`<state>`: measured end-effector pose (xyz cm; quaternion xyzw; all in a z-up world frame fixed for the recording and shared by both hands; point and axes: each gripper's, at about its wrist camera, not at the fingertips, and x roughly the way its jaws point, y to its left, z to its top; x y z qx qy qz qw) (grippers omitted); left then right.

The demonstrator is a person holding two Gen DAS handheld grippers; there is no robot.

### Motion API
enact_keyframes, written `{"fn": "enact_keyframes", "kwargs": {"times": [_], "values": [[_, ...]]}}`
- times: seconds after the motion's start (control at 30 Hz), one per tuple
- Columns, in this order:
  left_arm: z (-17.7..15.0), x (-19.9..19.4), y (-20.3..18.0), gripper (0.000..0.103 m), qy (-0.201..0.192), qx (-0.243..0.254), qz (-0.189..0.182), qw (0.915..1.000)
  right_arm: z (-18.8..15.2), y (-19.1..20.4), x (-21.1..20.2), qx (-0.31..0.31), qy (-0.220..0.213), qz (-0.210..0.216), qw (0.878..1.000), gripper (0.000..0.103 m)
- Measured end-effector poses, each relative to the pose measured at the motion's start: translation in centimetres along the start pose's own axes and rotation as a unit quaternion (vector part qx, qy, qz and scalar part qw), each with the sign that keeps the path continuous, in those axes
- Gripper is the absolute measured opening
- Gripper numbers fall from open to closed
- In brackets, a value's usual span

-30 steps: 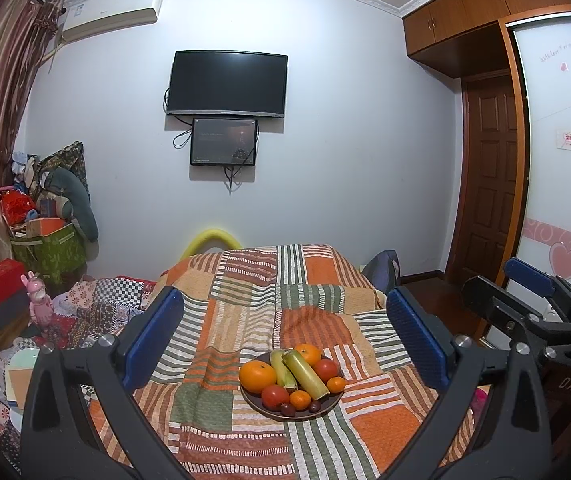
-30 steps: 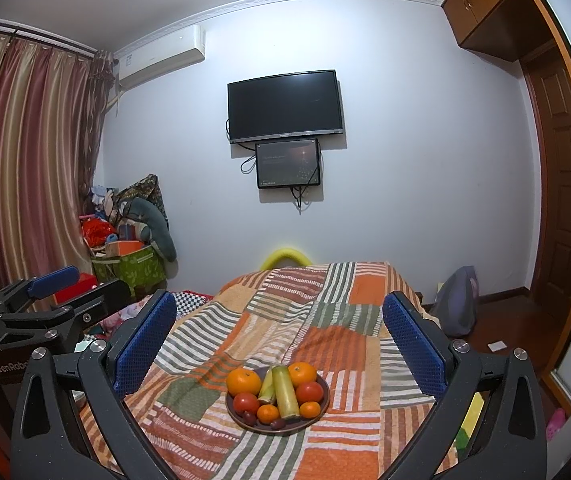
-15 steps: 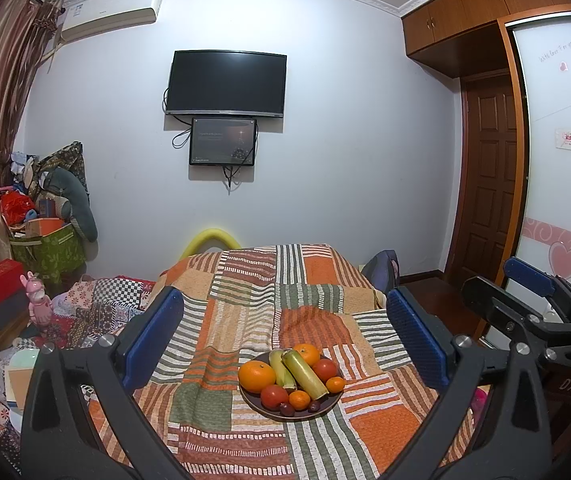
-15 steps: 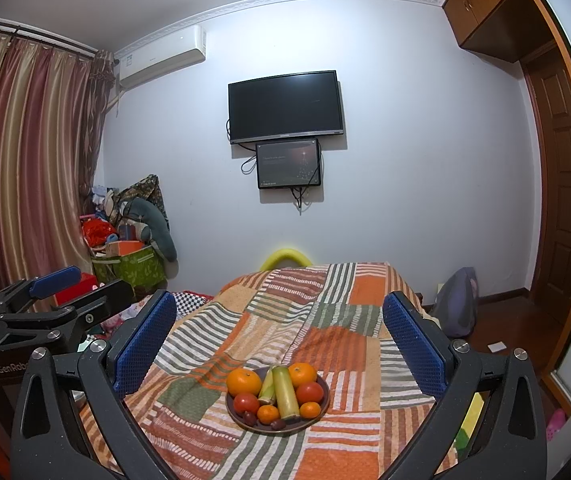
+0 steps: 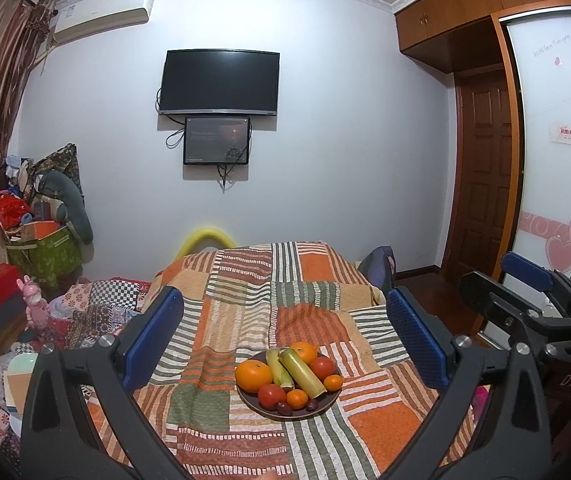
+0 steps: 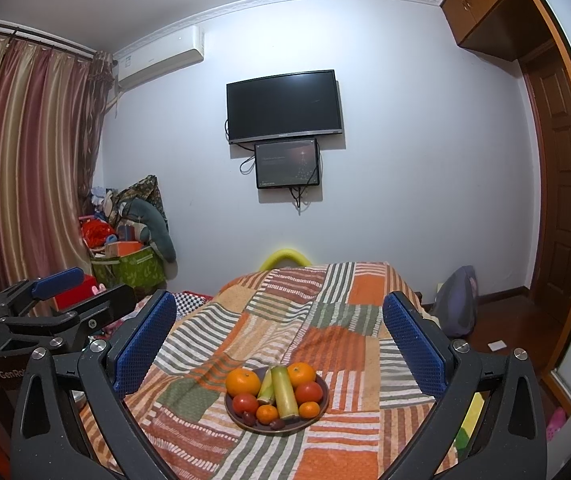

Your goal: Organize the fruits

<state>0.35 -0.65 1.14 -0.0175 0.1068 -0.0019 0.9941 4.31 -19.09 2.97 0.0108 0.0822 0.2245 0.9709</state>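
1. A round dark brown plate (image 5: 327, 410) (image 6: 321, 382) lay on the striped patchwork blanket (image 5: 253, 320) (image 6: 325, 320), near its front middle, carrying the fruit: two large oranges (image 5: 253, 375) (image 6: 243, 382), two pale green cane-like sticks (image 5: 301, 372) (image 6: 284, 394), red tomato-like fruits (image 5: 271, 395) (image 6: 245, 403), small tangerines (image 5: 297, 398) (image 6: 267, 413) and dark plum-like ones (image 5: 284, 409) (image 6: 248, 418) at the front rim.
2. The left gripper (image 5: 285, 338) (image 6: 59, 280) hung above and short of the plate, its blue-padded fingers (image 5: 153, 338) spread wide and empty.
3. The right gripper (image 6: 279, 342) (image 5: 525, 268) hung likewise, pads far apart, gripping nothing.
4. Nothing stood between either tool and the fruit; bare blanket ringed the plate on all sides.
5. Compared with half a second before, plate, fruit and both grippers sat in practically the same places.
6. Beyond the blanket's far edge were a yellow curved tube (image 5: 205, 238) (image 6: 285, 258), a wall-mounted black television (image 5: 219, 82) (image 6: 283, 106) and a brown wooden door (image 5: 485, 168) (image 6: 557, 208); a heap of bags and boxes (image 5: 41, 220) (image 6: 129, 236) crowded the left corner.
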Motion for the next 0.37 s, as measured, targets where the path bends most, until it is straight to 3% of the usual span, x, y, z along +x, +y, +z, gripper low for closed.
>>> {"fn": "enact_keyframes", "kwargs": {"times": [0.37], "values": [[0.06,0.55,0.38,0.103,0.009,-0.006,-0.006,0.9999,0.13,-0.25,0.42,0.001,0.007,-0.002,1.0,0.103]]}}
